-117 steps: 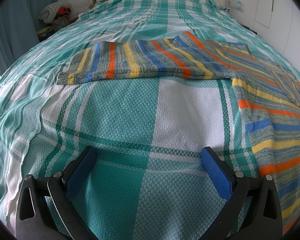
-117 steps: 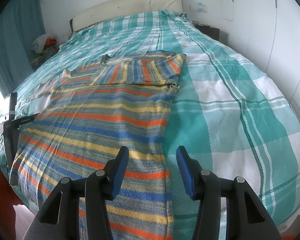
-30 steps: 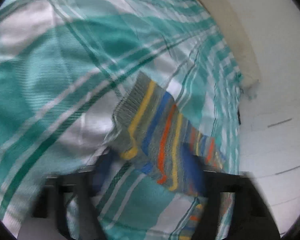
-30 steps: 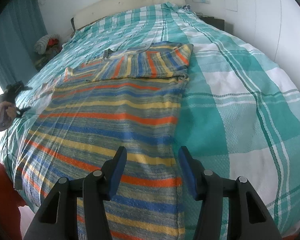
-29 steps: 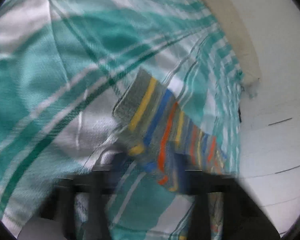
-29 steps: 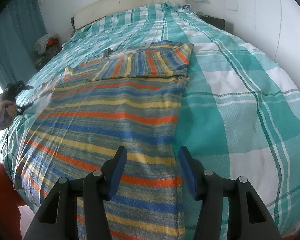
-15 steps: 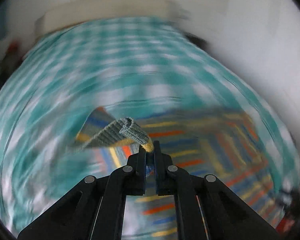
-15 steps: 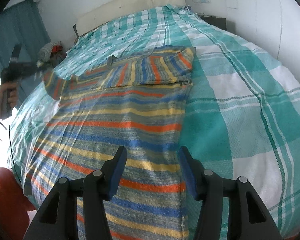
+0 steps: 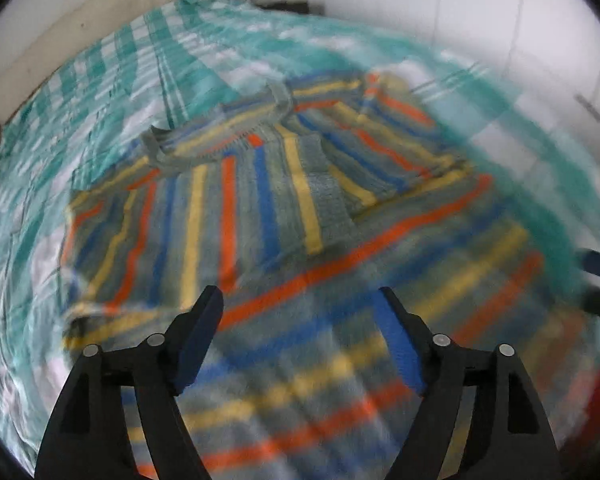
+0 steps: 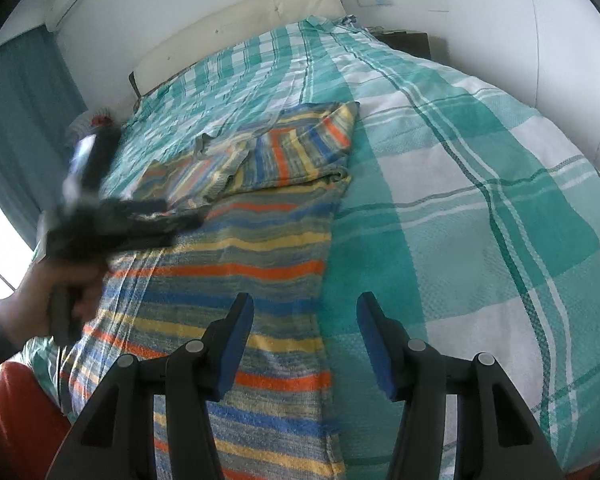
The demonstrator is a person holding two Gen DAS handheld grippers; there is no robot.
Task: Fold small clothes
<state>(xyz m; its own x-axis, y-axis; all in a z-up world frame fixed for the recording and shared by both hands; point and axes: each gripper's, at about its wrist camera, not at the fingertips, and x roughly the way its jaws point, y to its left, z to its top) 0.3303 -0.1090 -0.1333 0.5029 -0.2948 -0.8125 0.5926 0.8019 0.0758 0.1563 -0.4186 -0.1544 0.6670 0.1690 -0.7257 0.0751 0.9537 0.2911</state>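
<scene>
A striped knit sweater [image 9: 380, 280] in blue, orange, yellow and grey lies flat on the bed, with both sleeves folded across its chest. The left sleeve [image 9: 228, 216] lies over the upper body. My left gripper [image 9: 300, 312] is open and empty just above the sweater's middle. In the right wrist view the sweater [image 10: 240, 264] stretches from near to far. My right gripper [image 10: 305, 324] is open and empty over the sweater's right edge near the hem. The left gripper also shows, blurred, in the right wrist view [image 10: 180, 216], held by a hand.
The bed carries a teal and white checked cover [image 10: 480, 208]. A cream headboard [image 10: 236, 24] and white wall are at the far end. A teal curtain [image 10: 16, 128] hangs at the left. A dark nightstand [image 10: 408, 42] stands at the far right.
My left gripper closed on the left sleeve's cuff, carried it across the sweater's chest and released it. It is now open above the sweater. My right gripper stayed open in place.
</scene>
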